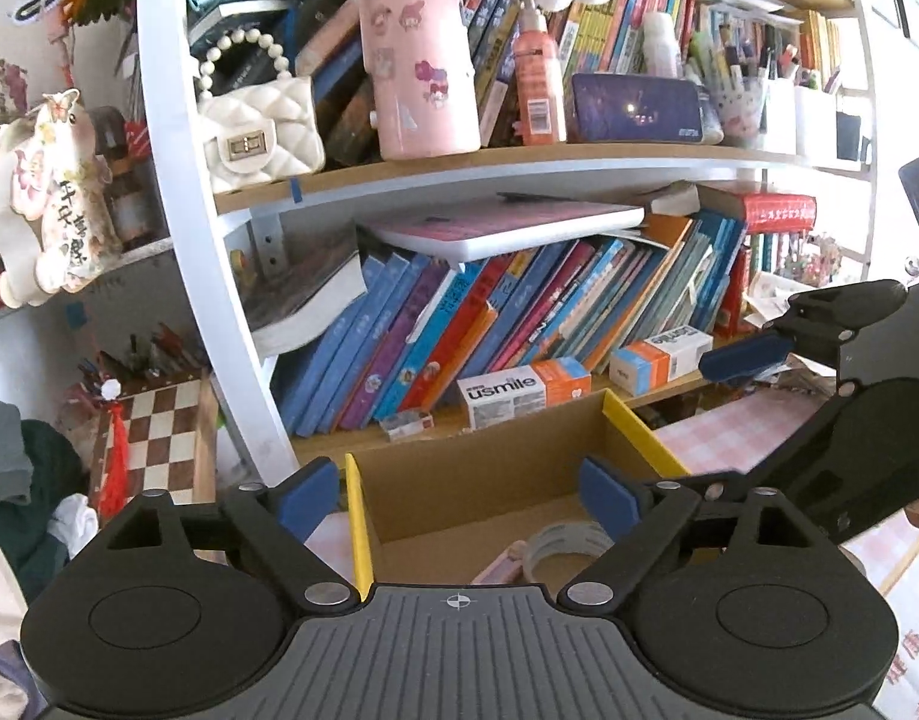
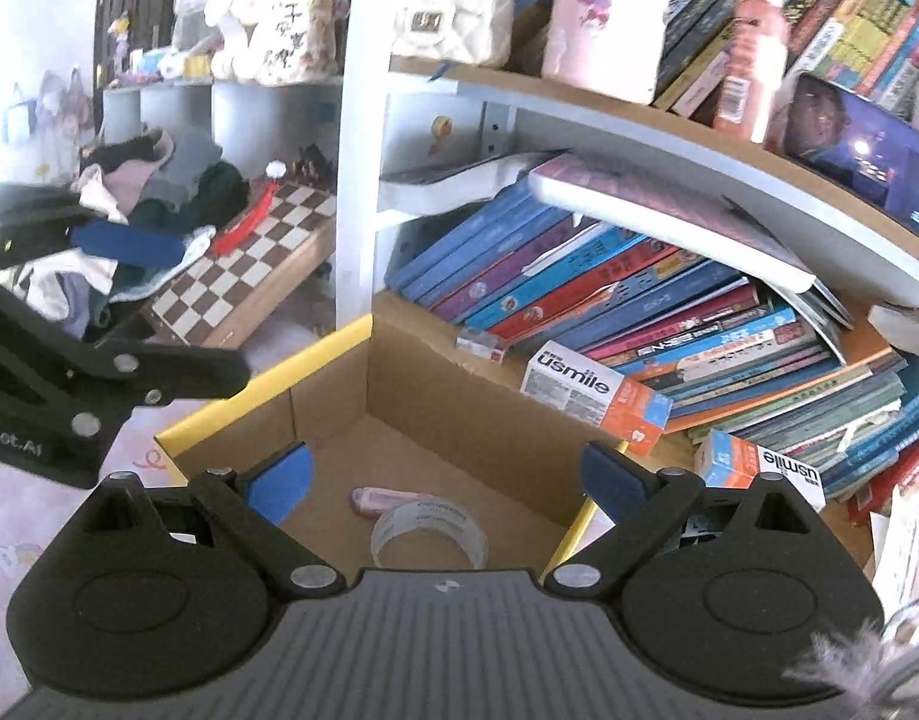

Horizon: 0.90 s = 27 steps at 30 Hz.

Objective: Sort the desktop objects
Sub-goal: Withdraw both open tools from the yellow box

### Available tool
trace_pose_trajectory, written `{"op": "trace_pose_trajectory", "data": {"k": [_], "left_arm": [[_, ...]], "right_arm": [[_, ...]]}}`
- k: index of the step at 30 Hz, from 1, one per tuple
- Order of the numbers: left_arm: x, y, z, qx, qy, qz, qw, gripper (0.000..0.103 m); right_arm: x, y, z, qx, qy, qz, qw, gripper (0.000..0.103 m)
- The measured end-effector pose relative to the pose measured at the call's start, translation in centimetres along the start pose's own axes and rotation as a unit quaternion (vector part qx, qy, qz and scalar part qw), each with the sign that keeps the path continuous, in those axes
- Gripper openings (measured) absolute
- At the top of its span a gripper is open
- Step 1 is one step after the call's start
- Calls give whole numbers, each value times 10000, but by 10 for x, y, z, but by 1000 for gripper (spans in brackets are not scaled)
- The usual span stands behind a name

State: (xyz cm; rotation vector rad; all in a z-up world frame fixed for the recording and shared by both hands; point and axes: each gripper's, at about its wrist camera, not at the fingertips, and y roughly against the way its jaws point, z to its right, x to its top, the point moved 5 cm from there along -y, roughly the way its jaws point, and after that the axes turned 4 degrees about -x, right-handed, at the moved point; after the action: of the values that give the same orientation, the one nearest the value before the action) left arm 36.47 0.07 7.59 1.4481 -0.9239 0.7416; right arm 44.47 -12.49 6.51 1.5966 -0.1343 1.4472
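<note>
Inside, ringed tape roll [image 2: 429, 531] on corrugated cardboard box [image 2: 459, 414]

Both tools are showing matte black plastic bodies with ribbed grey tops. The left gripper [image 1: 459, 495] is wearing blue pads on its fingers [image 1: 306, 495], silver screw heads at the joints, round discs on either side and a small crosshair mark. The right gripper [image 2: 444, 480] is carrying the same blue pads [image 2: 279, 480] and silver screws.
</note>
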Motion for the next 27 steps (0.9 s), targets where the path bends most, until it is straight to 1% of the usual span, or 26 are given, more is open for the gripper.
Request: {"op": "trace_pose_trajectory", "data": {"k": [6, 12, 14, 27], "left_arm": [[-10, 15, 6, -80, 45, -37, 10000, 91], [-26, 25, 9, -157, 159, -102, 9997, 91], [-32, 29, 9, -190, 214, -125, 9995, 91], [-74, 84, -3, -358, 336, -176, 9986, 91]], "right_arm": [[-8, 18, 1, -74, -135, 103, 9998, 97], [-28, 29, -9, -236, -34, -5, 9997, 97], [-36, 33, -13, -292, -92, -58, 9995, 97], [-74, 75, -62, -527, -394, -383, 9971, 98]]}}
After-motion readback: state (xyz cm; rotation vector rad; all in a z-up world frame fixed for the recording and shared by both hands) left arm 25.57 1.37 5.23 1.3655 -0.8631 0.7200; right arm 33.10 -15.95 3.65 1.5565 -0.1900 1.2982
